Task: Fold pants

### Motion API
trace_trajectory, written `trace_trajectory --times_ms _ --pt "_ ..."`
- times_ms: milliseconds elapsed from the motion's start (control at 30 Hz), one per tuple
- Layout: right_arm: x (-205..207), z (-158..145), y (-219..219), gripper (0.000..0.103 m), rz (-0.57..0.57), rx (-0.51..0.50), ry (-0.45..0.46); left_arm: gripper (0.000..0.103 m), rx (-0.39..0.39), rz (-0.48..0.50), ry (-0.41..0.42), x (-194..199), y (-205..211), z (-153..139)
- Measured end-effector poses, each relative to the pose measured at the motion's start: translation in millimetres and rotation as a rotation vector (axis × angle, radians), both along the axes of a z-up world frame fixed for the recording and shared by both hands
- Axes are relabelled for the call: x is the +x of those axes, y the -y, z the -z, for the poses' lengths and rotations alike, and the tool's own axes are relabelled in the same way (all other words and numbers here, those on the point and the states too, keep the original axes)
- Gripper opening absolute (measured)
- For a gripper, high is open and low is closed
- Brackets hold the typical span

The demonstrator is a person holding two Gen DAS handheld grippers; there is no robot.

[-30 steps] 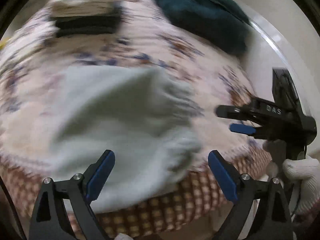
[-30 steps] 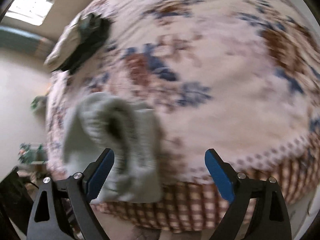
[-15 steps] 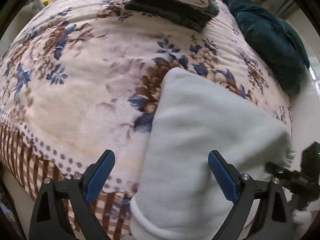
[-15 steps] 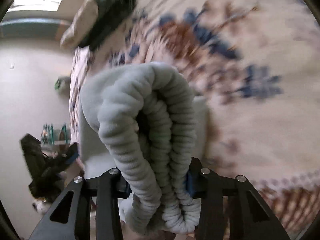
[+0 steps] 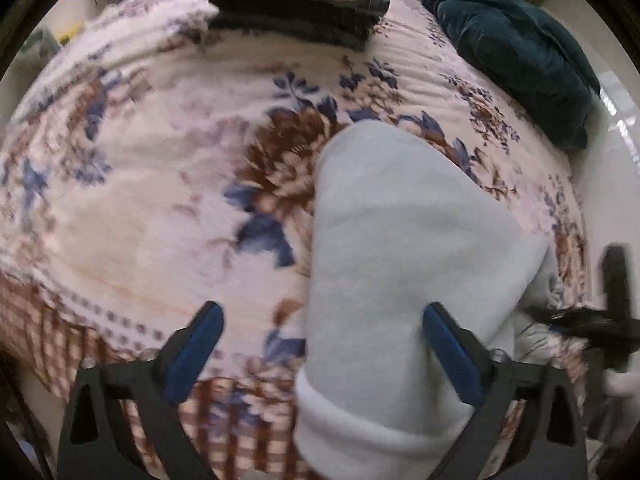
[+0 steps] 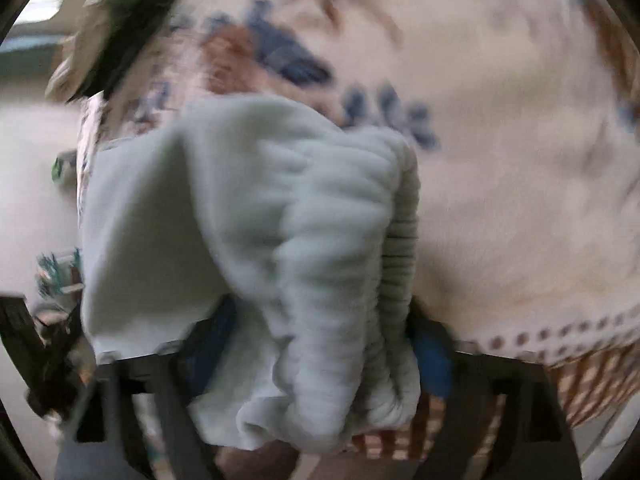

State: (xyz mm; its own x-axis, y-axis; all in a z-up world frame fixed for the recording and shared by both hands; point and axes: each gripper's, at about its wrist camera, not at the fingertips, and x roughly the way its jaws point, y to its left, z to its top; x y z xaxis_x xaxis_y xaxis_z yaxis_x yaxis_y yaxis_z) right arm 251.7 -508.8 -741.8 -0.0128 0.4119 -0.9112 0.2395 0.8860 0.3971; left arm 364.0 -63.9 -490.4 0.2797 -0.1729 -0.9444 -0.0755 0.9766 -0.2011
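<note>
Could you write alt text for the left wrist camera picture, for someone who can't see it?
Pale grey folded pants lie at the near edge of a bed with a flowered bedspread. The left tool hovers above with fingers spread wide, holding nothing. A stack of folded clothes and a dark teal blanket sit at the far side.

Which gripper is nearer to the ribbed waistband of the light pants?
Right. The right gripper has the waistband bunched between its jaws; the left gripper hovers open over the other end of the pants.

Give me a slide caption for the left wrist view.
Open left gripper above light grey pants on a floral bedspread.
</note>
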Motion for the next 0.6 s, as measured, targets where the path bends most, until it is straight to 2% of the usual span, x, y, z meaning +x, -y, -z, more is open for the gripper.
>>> trace_trajectory --times_ms 100,167,233,267,300,333,367,400,533,567,600 --pt "3 -56 -29 0.096 -0.101 -0.132 0.125 0.102 0.034 0.014 0.033 -7 -7 -18" --pt "12 -83 -57 0.096 -0.177 -0.157 0.129 0.102 0.051 0.001 0.047 -13 -11 -26" --pt "22 -107 -80 0.096 -0.238 -0.198 0.141 0.102 0.007 -0.016 0.051 -20 -17 -30" --pt "28 -115 -105 0.096 -0.289 -0.228 0.134 0.102 -0.039 -0.035 0.045 -24 -22 -27" --pt "28 -126 -110 0.096 -0.317 -0.25 0.122 0.102 -0.072 -0.053 0.033 -26 -25 -24" --pt "34 -124 -133 0.092 -0.368 -0.278 0.108 0.102 -0.114 -0.088 0.009 -28 -32 -15" --pt "40 -121 -152 0.081 -0.409 -0.286 0.094 0.102 -0.137 -0.107 -0.005 -29 -35 -10" --pt "38 -115 -162 0.076 -0.447 -0.297 0.082 0.102 -0.168 -0.131 -0.014 -30 -42 -3" --pt "35 -51 -212 0.074 -0.658 -0.403 -0.016 0.102 -0.225 -0.267 -0.053 -41 -76 17" --pt "32 -39 -219 0.074 -0.694 -0.41 -0.051 0.102 -0.254 -0.298 -0.067 -44 -83 21" --pt "31 -34 -223 0.074 -0.714 -0.401 -0.077 0.102 -0.327 -0.344 -0.088 -47 -93 29"
